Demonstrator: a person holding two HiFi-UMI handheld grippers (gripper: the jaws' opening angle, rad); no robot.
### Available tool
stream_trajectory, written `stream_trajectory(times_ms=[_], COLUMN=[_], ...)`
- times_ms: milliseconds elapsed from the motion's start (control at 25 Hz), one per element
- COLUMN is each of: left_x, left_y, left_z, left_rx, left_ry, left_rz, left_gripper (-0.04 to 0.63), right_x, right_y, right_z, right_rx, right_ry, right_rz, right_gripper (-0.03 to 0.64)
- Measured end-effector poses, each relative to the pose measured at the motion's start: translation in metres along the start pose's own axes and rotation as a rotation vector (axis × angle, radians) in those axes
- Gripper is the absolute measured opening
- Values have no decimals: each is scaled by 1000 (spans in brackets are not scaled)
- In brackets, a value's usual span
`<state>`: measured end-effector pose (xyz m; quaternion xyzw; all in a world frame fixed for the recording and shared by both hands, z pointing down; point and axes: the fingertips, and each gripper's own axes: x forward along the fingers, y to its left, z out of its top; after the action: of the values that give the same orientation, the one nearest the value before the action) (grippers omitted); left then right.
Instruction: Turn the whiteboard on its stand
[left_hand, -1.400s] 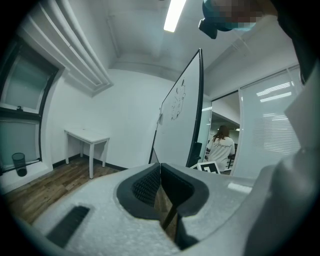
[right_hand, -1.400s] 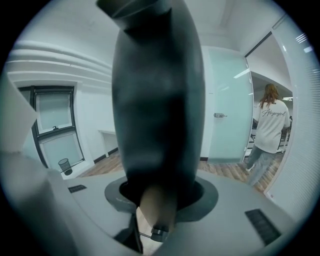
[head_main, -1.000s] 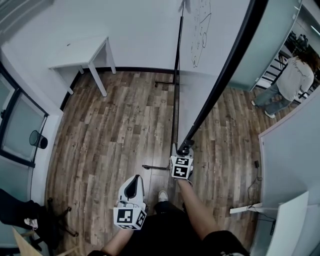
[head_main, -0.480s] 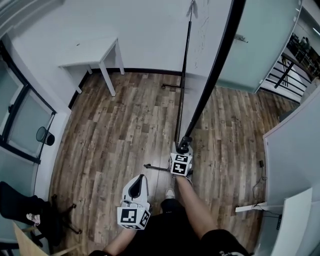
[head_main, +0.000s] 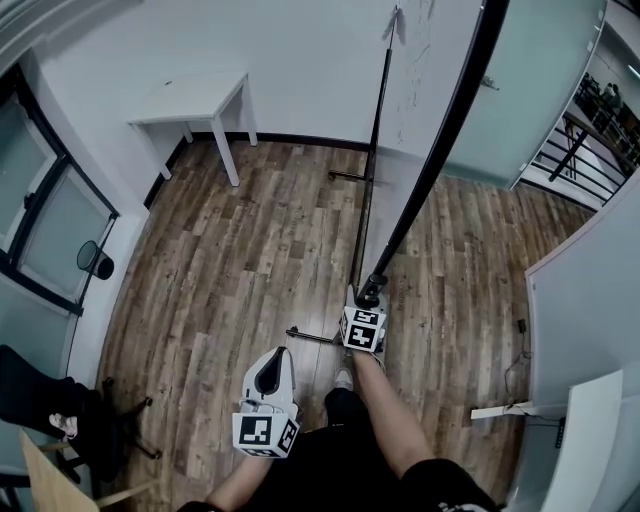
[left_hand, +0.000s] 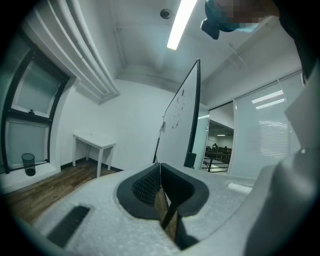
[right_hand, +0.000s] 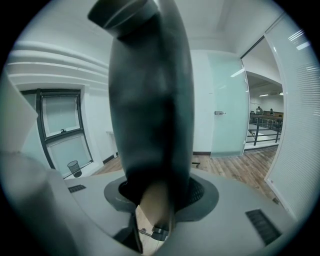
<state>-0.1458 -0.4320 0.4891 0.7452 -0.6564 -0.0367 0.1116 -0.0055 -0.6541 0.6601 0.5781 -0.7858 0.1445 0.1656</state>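
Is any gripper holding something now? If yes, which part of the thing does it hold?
The right gripper holds the whiteboard by its black frame, at the end nearest the person. The left gripper is shut and holds nothing.

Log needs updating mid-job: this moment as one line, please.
right hand-held gripper: shut on whiteboard frame | left hand-held gripper: shut, empty, low | stand: on wood floor

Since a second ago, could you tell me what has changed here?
The whiteboard has swung slightly, its white face now narrower in the head view; the person at far right is gone. The right claw stays clamped on its frame, the left claw shut and empty.
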Motion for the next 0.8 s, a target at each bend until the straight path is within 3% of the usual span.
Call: stream_trajectory(times_ms=[200, 640, 800], left_x=[-41, -141, -164], left_y=[11, 19, 7], left_z=[-7, -16, -35], left_rx=[-28, -19, -10], left_ry=[-12, -7, 2], left_rz=[33, 2, -21], left_gripper=[18, 18, 18], right_x=[-27, -101, -127], right_y=[12, 36, 26], right_z=[-15, -52, -81], right_rx=[4, -2, 7], right_ry=[-3, -9, -24], right_rz=[1, 7, 11], right_gripper=[155, 153, 153])
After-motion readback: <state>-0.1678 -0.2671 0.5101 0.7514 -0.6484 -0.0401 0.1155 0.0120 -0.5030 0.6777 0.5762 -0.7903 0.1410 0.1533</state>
